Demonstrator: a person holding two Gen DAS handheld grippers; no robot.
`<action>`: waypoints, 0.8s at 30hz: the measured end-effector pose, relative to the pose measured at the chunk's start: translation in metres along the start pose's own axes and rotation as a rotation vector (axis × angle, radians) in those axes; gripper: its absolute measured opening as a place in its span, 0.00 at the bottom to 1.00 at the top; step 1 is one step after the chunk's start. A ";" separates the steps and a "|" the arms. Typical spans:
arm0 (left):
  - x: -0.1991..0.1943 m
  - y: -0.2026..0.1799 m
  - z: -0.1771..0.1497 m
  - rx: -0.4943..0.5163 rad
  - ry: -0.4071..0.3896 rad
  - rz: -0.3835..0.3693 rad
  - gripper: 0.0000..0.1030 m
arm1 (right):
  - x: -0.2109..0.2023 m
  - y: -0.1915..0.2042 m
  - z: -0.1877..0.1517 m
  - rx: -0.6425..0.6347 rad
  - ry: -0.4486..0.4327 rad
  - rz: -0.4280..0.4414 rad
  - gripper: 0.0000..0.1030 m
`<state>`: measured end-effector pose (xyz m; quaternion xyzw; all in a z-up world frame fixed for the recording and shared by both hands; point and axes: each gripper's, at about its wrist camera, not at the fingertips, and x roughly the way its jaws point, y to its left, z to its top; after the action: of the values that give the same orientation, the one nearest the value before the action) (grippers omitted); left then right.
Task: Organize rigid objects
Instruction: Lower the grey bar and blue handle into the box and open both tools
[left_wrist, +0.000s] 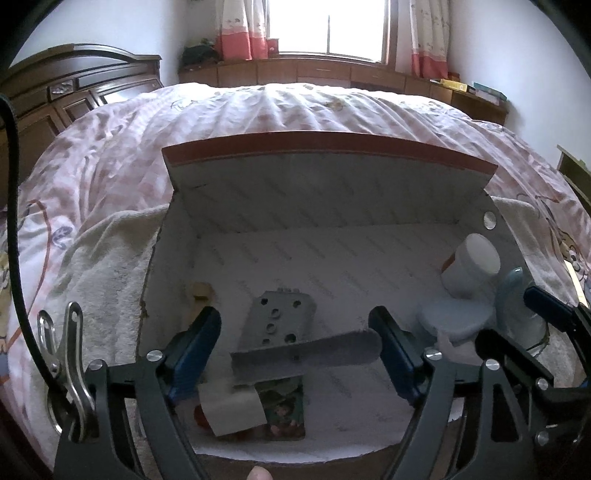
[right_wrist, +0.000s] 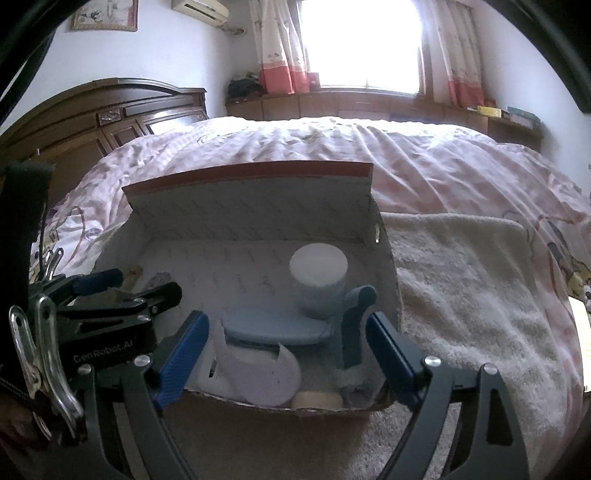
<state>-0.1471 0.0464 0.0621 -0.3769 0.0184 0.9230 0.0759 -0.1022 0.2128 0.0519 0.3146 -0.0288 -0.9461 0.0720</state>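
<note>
An open cardboard box (left_wrist: 325, 184) with a raised lid lies on a towel on the bed. In the left wrist view it holds a grey perforated tool (left_wrist: 280, 328), a white block (left_wrist: 232, 410), a printed card (left_wrist: 288, 410), a white jar (left_wrist: 469, 266) and a pale blue lid (left_wrist: 454, 317). My left gripper (left_wrist: 299, 347) is open and empty over the box's near edge. In the right wrist view, the box (right_wrist: 251, 206) holds the white jar (right_wrist: 319, 273), the blue lid (right_wrist: 277, 328), a blue handle (right_wrist: 352, 325) and a white curved piece (right_wrist: 258, 373). My right gripper (right_wrist: 288, 354) is open and empty.
A cream towel (right_wrist: 461, 288) spreads under and right of the box on the pink quilt (left_wrist: 258, 110). A dark wooden headboard (right_wrist: 110, 114) stands at the left. Low wooden cabinets (left_wrist: 314, 74) run under the window. The left gripper's body (right_wrist: 110, 310) shows at the left of the right wrist view.
</note>
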 end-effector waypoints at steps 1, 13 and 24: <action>-0.001 0.000 0.000 -0.001 0.002 -0.001 0.82 | 0.000 0.000 0.000 0.001 0.000 0.001 0.87; -0.022 0.002 -0.011 -0.022 0.012 0.012 0.82 | -0.018 0.002 -0.008 0.030 -0.003 0.016 0.87; -0.046 -0.002 -0.030 -0.022 0.024 0.002 0.81 | -0.037 0.007 -0.024 0.039 -0.016 0.007 0.87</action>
<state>-0.0939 0.0397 0.0732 -0.3889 0.0096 0.9185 0.0707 -0.0578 0.2118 0.0556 0.3083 -0.0488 -0.9475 0.0690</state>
